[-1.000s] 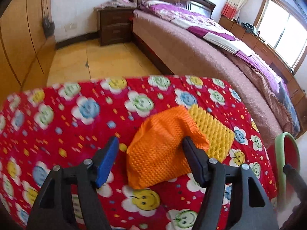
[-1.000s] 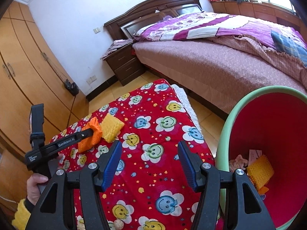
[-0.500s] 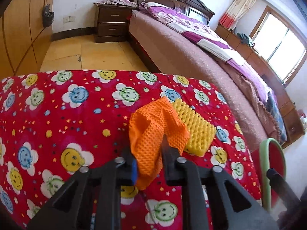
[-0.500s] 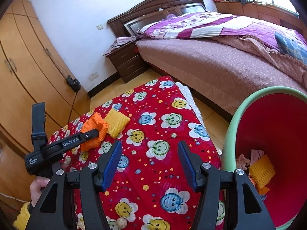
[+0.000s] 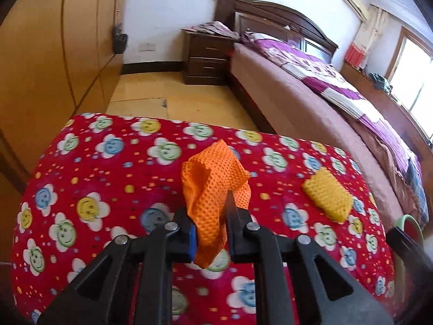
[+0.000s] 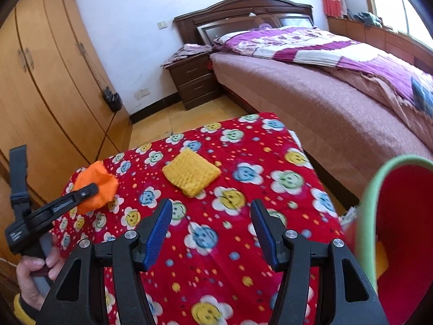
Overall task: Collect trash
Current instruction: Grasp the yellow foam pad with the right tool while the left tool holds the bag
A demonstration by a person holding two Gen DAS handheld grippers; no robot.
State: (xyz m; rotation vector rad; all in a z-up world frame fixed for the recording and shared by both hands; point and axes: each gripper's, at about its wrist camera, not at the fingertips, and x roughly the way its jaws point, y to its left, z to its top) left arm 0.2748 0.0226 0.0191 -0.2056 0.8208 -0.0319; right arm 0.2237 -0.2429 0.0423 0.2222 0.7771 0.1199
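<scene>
My left gripper [image 5: 209, 233] is shut on a crumpled orange foam net [image 5: 213, 184], which hangs lifted above the red smiley-patterned table cover [image 5: 108, 189]. The right wrist view shows that same orange net [image 6: 94, 187] at the left, pinched in the left gripper [image 6: 89, 189], which a hand holds. A yellow foam net [image 6: 190, 174] lies flat on the cover, and it appears at the right in the left wrist view [image 5: 327, 199]. My right gripper [image 6: 211, 231] stands open above the cover, nothing between its blue pads. A green-rimmed red bin [image 6: 406, 216] stands at the right with a little trash inside.
A bed [image 6: 338, 89] with a purple quilt runs along the right, close to the table. A dark nightstand [image 6: 194, 81] stands at the far wall, and wooden wardrobes [image 6: 46, 86] line the left. Tiled floor [image 5: 151, 100] lies beyond the table's far edge.
The left gripper closed on the orange net and lifted it away from the yellow net, toward the left. The right gripper stayed open and swung left, so the bin sits further right in its view.
</scene>
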